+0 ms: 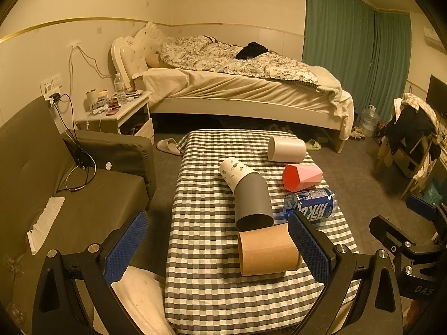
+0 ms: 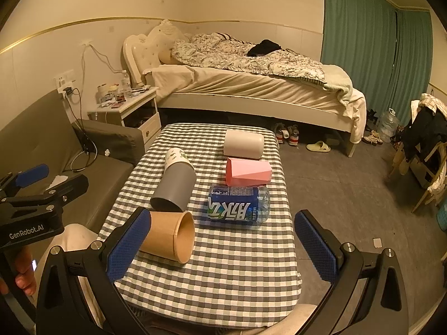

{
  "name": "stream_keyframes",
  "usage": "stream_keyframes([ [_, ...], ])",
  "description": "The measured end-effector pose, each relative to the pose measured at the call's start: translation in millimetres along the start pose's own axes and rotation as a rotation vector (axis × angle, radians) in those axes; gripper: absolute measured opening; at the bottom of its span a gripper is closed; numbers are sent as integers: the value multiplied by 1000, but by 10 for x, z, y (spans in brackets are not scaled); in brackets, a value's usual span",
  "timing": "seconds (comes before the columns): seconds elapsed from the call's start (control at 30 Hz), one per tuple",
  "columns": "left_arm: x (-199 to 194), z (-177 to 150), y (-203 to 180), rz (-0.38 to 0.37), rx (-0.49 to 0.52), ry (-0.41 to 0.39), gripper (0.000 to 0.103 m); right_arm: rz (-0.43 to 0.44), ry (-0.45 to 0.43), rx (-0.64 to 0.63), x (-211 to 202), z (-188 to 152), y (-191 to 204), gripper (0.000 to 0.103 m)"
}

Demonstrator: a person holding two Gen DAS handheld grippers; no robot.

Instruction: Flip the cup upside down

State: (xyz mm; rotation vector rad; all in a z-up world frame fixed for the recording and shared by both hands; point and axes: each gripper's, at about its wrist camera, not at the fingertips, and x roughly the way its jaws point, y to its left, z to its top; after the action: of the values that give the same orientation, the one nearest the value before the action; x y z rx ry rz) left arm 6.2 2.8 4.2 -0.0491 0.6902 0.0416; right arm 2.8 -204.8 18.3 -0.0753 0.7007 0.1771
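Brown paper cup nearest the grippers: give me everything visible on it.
The brown paper cup is plain kraft-coloured, tapered, with a rolled rim and a side seam. It lies on its side on the checked tablecloth at the near end, mouth toward the blue can. The grey cup lies just behind it; contact is unclear. Neither the left gripper nor the right gripper holds it; both are open.

Brown kraft-paper cup (image 1: 268, 249) looked matt, slightly fibrous. Grey-and-white cylindrical cup (image 1: 245, 192) had a smooth matt plastic-looking finish. White cylindrical cup (image 1: 287, 148) was smooth, matt. Pink faceted plastic cup (image 1: 303, 177) was smooth with a soft sheen. Blue printed bottle (image 1: 311, 205) had a glossy label. Table (image 1: 201, 251) wore woven grey-and-white checked cloth. Left tool (image 1: 218, 248) had textured blue rubbery pads (image 1: 127, 247) and matt black plastic arms with shiny metal bolts.
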Motion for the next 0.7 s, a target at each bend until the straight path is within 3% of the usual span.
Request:
stream_keyframes([
  [0.7,127,-17,22,7,-8,9,103,0,12,-19,12,-11,8,103],
])
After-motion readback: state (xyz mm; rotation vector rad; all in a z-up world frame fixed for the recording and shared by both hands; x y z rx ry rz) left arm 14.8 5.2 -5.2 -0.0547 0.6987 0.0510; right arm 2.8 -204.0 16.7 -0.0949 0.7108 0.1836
